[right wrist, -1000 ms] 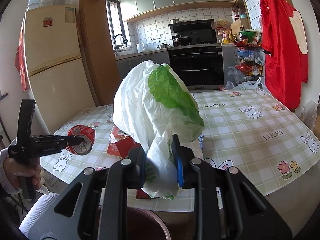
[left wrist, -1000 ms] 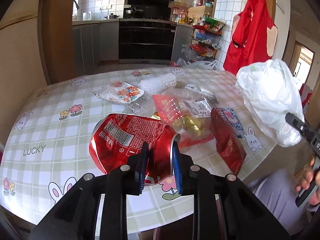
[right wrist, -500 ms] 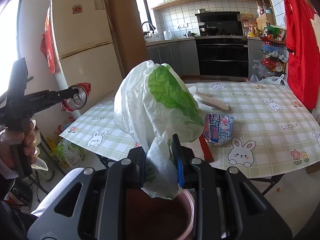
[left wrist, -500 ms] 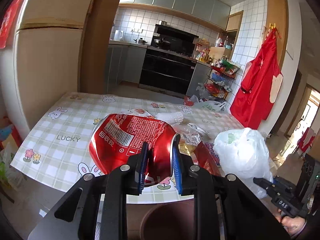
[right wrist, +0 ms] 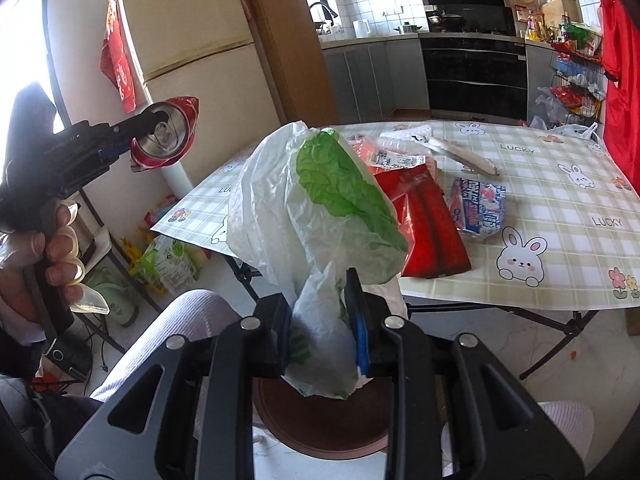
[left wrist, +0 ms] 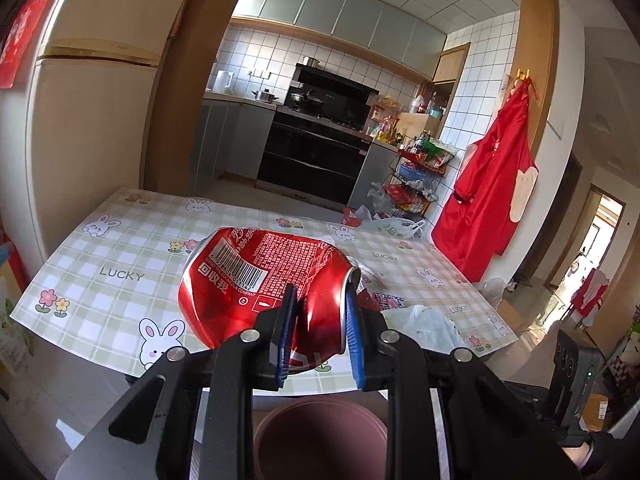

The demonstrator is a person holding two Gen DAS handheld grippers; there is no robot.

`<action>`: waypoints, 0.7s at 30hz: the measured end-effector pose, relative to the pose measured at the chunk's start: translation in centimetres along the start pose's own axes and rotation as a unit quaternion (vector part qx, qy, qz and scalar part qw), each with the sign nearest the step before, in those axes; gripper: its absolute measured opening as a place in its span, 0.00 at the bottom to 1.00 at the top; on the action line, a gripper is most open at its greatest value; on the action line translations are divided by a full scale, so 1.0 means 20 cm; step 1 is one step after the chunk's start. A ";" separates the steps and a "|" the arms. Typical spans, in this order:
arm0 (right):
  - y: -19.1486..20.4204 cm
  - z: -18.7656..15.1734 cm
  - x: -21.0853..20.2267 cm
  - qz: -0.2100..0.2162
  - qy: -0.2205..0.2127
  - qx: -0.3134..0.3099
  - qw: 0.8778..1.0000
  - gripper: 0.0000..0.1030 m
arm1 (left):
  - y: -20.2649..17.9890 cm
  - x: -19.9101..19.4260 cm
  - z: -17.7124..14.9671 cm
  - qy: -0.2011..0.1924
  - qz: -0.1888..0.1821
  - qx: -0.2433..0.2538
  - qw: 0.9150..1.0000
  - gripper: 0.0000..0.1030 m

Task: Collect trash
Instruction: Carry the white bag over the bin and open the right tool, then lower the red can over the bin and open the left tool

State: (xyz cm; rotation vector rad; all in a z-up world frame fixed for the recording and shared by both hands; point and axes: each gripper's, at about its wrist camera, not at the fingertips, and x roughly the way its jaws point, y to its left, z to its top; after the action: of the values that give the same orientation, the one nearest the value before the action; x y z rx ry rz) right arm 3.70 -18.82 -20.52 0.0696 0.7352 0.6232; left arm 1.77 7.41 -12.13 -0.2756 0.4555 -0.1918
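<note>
Crushed red can (left wrist: pixel 264 288) pinched by left gripper (left wrist: pixel 318 336), frame centre; right gripper (right wrist: pixel 322 320) clamps white-green plastic bag (right wrist: pixel 308 208) above bin (right wrist: pixel 320 420).

Open air separates the crushed can (right wrist: pixel 166 136) and plastic bag (right wrist: pixel 316 216) from the brown bin (right wrist: pixel 324 420) below; wrappers (right wrist: pixel 424 216) crowd the bench (right wrist: pixel 560 200) edge.

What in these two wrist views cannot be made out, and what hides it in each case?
- Left wrist: the bin interior, cut off by the gripper frame.
- Right wrist: the white bag contents, wrapped in opaque plastic.
- Right wrist: the blue packet print, too small.
</note>
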 end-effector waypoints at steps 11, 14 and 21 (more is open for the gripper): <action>-0.05 -0.02 0.05 0.036 0.003 0.015 0.999 0.57 | 0.00 0.13 -0.09 0.031 -0.034 -0.013 0.999 0.22; -0.07 -0.01 0.04 0.044 -0.006 0.025 0.999 0.63 | 0.01 0.17 -0.13 0.045 -0.038 -0.014 0.998 0.22; -0.11 0.04 -0.01 0.020 -0.051 0.039 0.998 0.93 | 0.00 0.23 -0.16 0.062 -0.043 -0.010 0.997 0.22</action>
State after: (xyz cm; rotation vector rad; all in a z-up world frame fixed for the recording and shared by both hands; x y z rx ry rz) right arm 5.15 -20.56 -20.32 0.1864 0.6601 0.6238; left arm 4.33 5.60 -16.79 -0.3044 0.5696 -0.2890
